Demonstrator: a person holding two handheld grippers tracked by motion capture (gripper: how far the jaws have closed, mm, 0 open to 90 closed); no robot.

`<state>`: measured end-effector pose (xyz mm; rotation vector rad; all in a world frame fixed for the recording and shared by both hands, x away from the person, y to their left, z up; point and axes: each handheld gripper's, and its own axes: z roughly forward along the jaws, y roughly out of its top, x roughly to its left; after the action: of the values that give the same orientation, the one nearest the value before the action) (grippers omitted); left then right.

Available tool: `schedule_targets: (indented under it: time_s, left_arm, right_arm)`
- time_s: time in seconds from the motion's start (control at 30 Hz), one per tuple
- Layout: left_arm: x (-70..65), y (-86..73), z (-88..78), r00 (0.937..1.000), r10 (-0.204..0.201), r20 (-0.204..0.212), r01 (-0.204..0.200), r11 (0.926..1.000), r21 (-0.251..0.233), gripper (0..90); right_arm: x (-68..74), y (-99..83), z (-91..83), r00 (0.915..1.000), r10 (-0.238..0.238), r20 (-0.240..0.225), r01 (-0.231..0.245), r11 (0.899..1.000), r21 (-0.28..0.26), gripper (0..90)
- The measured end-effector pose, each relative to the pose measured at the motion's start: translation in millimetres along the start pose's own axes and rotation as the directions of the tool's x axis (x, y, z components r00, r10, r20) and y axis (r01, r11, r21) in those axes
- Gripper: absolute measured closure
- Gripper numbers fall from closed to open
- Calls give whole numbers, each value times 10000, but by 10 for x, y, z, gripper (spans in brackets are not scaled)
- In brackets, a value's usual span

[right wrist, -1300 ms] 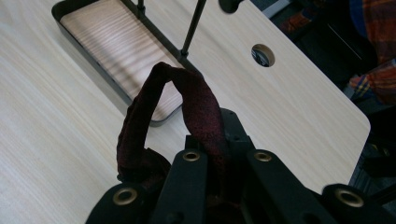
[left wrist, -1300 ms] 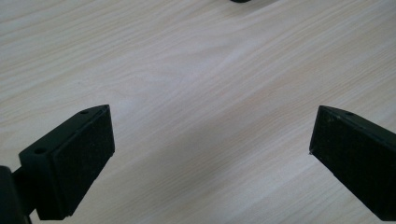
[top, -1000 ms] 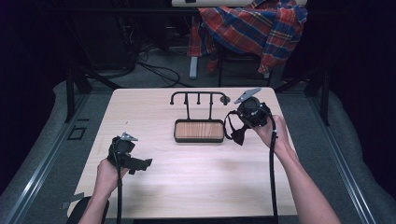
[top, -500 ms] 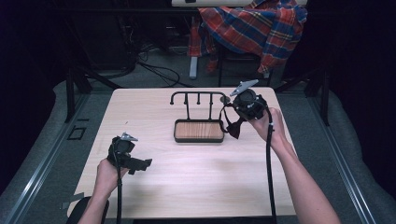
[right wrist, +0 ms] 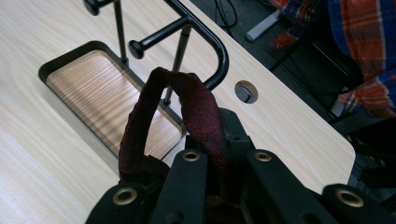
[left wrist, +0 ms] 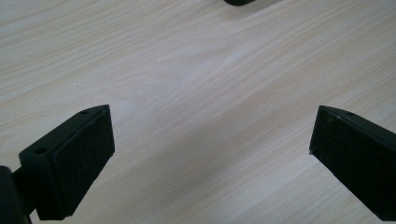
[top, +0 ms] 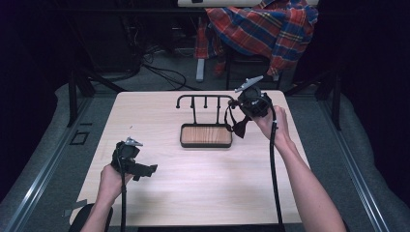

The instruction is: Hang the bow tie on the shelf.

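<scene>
A black metal rack (top: 203,97) with short pegs rises from a wood-lined tray (top: 206,136) at the table's middle back. My right gripper (top: 236,110) hovers at the rack's right end, shut on a dark red fabric band (top: 240,126) that hangs below it. In the right gripper view the band (right wrist: 196,100) loops up from the shut jaws (right wrist: 223,156), just in front of the rack's curved end (right wrist: 219,51) and a peg (right wrist: 156,37). My left gripper (top: 144,169) rests low at the table's front left, open (left wrist: 210,149) over bare wood.
A plaid cloth (top: 263,29) drapes over a chair behind the table. A round cable hole (right wrist: 246,91) sits near the table's far right corner. Cables (top: 159,72) lie on the floor beyond the far edge.
My right gripper has carried the band to the left and closer to the rack's right end. The left gripper has stayed where it was.
</scene>
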<state>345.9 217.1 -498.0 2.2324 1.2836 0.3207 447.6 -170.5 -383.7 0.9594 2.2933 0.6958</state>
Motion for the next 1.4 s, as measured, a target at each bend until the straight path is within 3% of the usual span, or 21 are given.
schedule_targets:
  time_s: [0.53, 0.83, 1.03, 1.33, 1.4]
  left_arm:
    - [-7, 3, 7, 10000, 54, 16, -54, 10000, 50, 2]
    - [-11, 3, 8, 10000, 53, 10, -54, 10000, 65, 1]
    - [-4, 1, 6, 10000, 34, 2, -34, 10000, 65, 2]
    - [-3, 2, 7, 10000, 38, -2, -38, 10000, 70, 2]
    - [-2, 2, 6, 10000, 39, -7, -39, 10000, 70, 2]
  right_arm:
    - [-95, -11, 266, 9957, 915, 136, -917, 9957, 159, 895]
    - [-149, -49, 385, 9906, 1365, -39, -1363, 9901, 332, 895]
    - [-176, -71, 461, 9842, 1764, -147, -1757, 9836, 403, 894]
    - [-273, -106, 527, 9647, 2630, -150, -2626, 9646, 242, 893]
    - [-271, -104, 531, 9648, 2620, -210, -2615, 9649, 237, 892]
